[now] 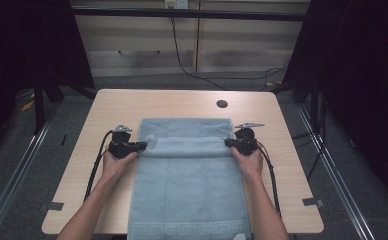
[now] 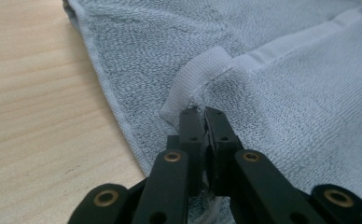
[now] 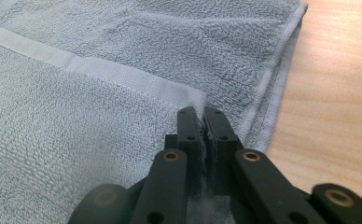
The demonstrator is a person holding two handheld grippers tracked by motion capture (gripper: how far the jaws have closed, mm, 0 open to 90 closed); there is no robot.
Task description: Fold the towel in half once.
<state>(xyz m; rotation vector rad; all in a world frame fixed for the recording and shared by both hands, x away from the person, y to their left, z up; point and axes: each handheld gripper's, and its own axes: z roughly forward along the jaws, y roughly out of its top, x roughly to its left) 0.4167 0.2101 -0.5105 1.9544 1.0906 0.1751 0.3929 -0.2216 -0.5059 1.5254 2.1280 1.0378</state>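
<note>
Blue-grey towel point(image 1: 184, 175) is being held flat on the wooden table point(image 1: 107, 107), in the middle of the frame — one corner is being pinched tight by the left gripper point(image 1: 143, 145), the other by the right gripper point(image 1: 228, 142), with a folded flap lying between them.

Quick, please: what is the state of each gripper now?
Left gripper: shut on a corner of the towel.
Right gripper: shut on the towel's other corner.

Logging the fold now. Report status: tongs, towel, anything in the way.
Left tongs shut on towel corner; right tongs shut on opposite corner. Folded layer lies over the towel. Table ahead bare but for a dark hole.
</note>
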